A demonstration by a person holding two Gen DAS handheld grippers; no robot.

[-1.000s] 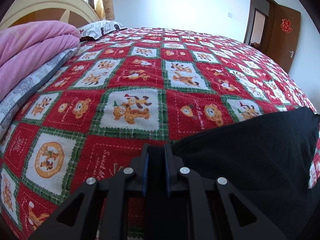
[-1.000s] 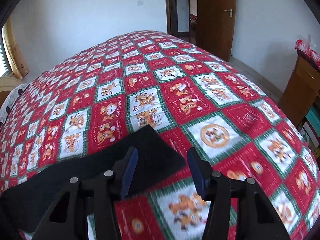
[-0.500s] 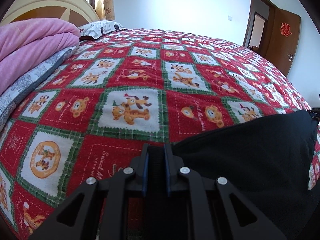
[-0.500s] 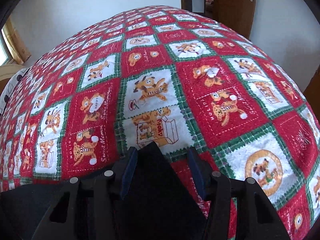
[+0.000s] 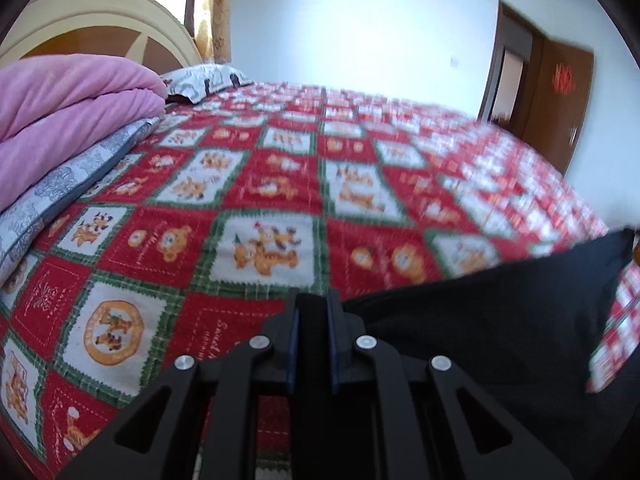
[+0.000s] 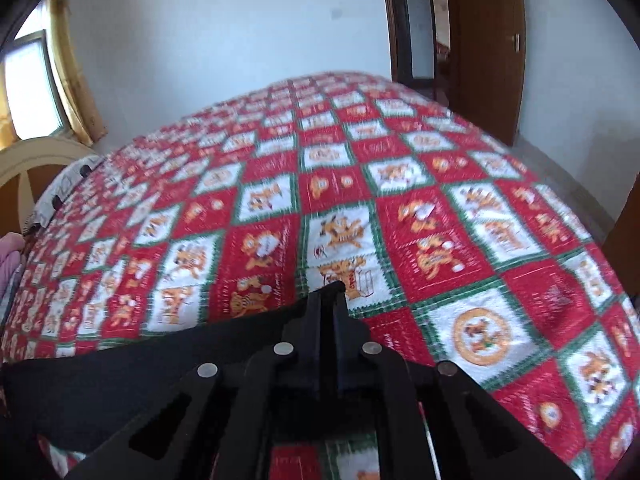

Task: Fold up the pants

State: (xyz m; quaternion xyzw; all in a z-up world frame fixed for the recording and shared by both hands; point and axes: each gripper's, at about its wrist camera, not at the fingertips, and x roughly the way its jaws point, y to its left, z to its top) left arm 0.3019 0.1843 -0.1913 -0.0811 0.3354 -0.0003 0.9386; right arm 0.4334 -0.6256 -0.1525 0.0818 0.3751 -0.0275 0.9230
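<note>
The black pants (image 5: 500, 320) lie across the near part of the bed, over a red, green and white cartoon quilt (image 5: 280, 200). My left gripper (image 5: 312, 308) is shut on the left corner of the pants, black cloth pinched between its pads. In the right wrist view the pants (image 6: 140, 372) stretch to the left. My right gripper (image 6: 330, 296) is shut on their right corner, held a little above the quilt (image 6: 440, 240). The stretch of cloth between the two grippers is taut.
A folded pink blanket (image 5: 68, 120) on a grey patterned pillow (image 5: 76, 184) lies at the left by the headboard (image 5: 100, 28). A brown door (image 6: 484, 40) stands open beyond the bed's far side. Wooden furniture (image 6: 624, 224) stands at the right edge.
My right gripper has closed on the right corner of the pants and lifted it. My left gripper stays shut on the left corner and has risen slightly; both views are motion-blurred.
</note>
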